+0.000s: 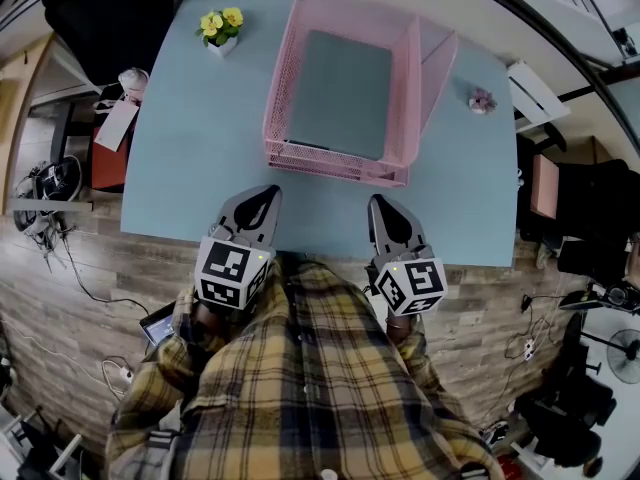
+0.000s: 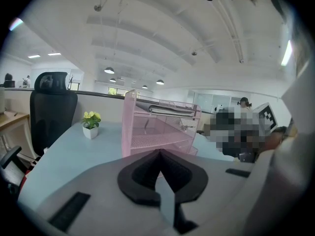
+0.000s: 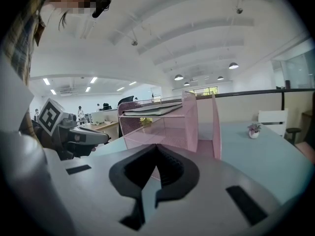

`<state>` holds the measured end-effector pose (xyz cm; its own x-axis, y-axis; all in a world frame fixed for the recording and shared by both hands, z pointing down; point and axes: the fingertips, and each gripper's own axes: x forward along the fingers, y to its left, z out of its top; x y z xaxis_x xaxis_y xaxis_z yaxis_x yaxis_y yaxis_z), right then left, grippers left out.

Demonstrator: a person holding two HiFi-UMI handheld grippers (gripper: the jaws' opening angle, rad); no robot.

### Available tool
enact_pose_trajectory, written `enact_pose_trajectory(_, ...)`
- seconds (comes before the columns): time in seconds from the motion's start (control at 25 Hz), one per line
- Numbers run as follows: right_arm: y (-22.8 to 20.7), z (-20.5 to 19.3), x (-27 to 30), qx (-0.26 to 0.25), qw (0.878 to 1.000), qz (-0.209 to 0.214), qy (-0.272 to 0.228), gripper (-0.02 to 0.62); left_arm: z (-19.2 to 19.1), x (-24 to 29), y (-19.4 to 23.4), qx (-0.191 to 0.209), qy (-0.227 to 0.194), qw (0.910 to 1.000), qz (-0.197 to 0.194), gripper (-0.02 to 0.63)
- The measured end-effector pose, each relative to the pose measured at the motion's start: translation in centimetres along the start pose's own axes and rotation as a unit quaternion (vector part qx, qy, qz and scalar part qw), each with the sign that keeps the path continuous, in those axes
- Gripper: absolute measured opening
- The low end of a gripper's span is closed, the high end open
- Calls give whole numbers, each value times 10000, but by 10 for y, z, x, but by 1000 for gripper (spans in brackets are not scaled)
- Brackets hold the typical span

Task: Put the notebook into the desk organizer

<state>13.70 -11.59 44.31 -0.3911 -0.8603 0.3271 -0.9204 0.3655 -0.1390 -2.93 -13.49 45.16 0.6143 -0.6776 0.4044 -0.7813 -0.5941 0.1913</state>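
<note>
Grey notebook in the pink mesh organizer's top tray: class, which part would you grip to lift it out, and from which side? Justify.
Grip the near edge of the grey notebook, coming from the person's side of the pink mesh desk organizer. It lies flat in the top tray with mesh walls along its left and right, so the front likely gives the jaws room.

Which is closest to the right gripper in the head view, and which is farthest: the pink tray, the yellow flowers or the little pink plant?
From the right gripper:
1. The pink tray, just ahead and slightly left.
2. The little pink plant, ahead on the right.
3. The yellow flowers, at the far left corner.
</note>
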Motion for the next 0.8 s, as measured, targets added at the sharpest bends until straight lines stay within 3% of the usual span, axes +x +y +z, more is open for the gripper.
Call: enact_pose_trajectory(0.8,-2,2,0,19,10000,-94,-15,2,3,0,6,-11,-59,10000,53,-8)
